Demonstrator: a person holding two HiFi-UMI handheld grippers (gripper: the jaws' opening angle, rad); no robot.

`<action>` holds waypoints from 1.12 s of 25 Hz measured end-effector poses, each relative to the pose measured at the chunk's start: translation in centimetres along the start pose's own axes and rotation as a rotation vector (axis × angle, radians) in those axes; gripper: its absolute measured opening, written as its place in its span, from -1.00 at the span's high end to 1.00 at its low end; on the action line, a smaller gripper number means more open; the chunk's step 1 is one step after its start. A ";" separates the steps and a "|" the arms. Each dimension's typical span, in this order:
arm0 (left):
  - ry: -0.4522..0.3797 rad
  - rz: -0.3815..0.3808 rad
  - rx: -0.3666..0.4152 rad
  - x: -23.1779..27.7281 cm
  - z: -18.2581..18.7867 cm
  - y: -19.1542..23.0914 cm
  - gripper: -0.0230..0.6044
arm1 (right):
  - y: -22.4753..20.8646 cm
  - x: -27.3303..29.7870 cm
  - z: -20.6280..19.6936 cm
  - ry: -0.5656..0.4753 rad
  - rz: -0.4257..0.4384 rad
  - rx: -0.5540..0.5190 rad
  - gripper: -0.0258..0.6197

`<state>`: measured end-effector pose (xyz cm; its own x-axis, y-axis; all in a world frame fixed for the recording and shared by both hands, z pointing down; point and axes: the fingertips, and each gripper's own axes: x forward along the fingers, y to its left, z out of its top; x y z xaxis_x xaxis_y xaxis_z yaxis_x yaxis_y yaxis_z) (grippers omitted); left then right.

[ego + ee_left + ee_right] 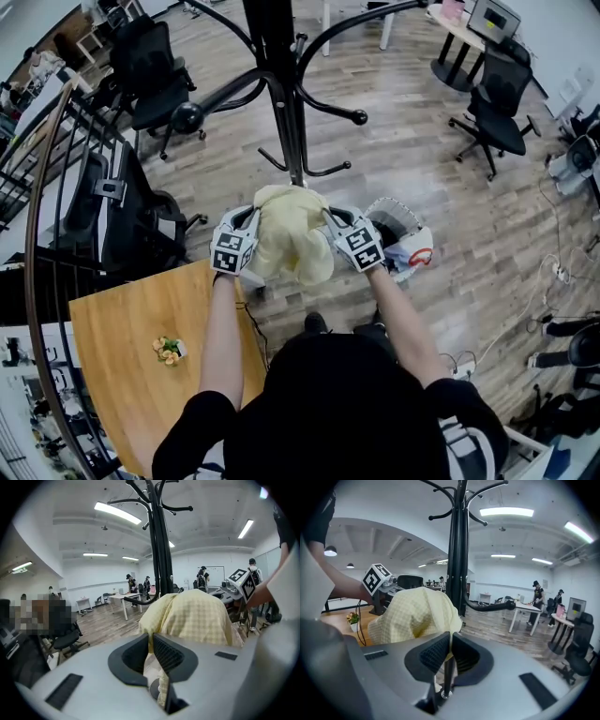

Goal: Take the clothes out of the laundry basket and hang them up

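head view: both grippers are raised in front of the person with a pale yellow checked garment (289, 234) bunched between them. the left gripper (234, 246) has it at 9 o'clock and the right gripper (354, 242) at 3 o'clock. holding two edges likely keeps the cloth spread enough to drop over a hook. the black coat stand (281, 84) rises at 12 o'clock, just beyond the garment, so the cloth is lined up with it. the white laundry basket (398, 208) sits on the floor at 3 o'clock of the right gripper, with something blue left inside. a wooden desk (112, 375) lies at 8 o'clock, carrying only a small plant (169, 351).

left gripper view: the left gripper (151, 641) is closed almost fully, its ribbed pads pinching a thin fold of the garment (192, 616). the rest of the cloth mounds up toward 1 o'clock. the coat stand (159, 541) climbs at 12 o'clock behind it, and the marker cube of the right gripper (241, 581) shows at 2 o'clock on the far side of the cloth.

right gripper view: the right gripper (450, 644) is likewise nearly closed, nipping an edge of the garment (417, 613), which humps toward 10 o'clock. the coat stand (457, 550) stands at 12 o'clock, its curved arms overhead. the left gripper (375, 579) and the desk (335, 616) show at 9 o'clock. the garment is out of the basket and not yet on a hook, so i judge the hanging step is at hand.
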<state>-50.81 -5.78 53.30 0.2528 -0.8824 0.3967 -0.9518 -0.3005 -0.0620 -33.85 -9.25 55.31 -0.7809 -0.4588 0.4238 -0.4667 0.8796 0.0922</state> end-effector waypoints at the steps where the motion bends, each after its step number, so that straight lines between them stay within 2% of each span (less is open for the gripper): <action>1: -0.004 0.002 -0.005 -0.1 -0.2 -0.2 0.84 | 0.2 0.1 -0.2 0.002 0.006 0.005 0.82; 4: -0.013 0.010 -0.031 -0.5 -0.6 -0.2 0.78 | 0.5 0.3 -0.7 0.013 0.013 0.018 0.73; 5: -0.007 0.020 -0.031 -0.7 -0.8 0.0 0.67 | 0.6 0.3 -0.8 0.017 0.010 0.021 0.65; 7: 0.011 0.062 -0.014 -1.2 -1.2 0.9 0.27 | 0.8 0.2 -0.7 0.014 0.002 0.030 0.46; 8: 0.013 0.081 -0.012 -1.6 -1.3 1.3 0.16 | 0.9 0.2 -0.8 0.015 0.001 0.036 0.40; 13: 0.030 0.082 -0.009 -2.8 -1.9 1.5 0.15 | 1.0 -0.4 -1.6 0.028 -0.014 0.048 0.34; 17: 0.012 0.083 -0.060 -3.7 -2.6 1.3 0.15 | 0.9 -1.0 -2.4 0.045 -0.042 0.058 0.30; 23: 0.028 0.088 -0.075 -5.1 -3.9 0.5 0.15 | 0.2 -2.8 -3.9 0.058 -0.083 0.095 0.23; 28: -0.019 0.127 -0.122 -6.6 -3.8 0.0 0.16 | 0.2 -4.5 -4.6 0.042 -0.090 0.099 0.23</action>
<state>-53.11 1.46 54.19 0.1309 -0.9176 0.3754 -0.9900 -0.1407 0.0011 -28.55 -6.40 57.62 -0.7170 -0.5279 0.4553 -0.5746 0.8173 0.0428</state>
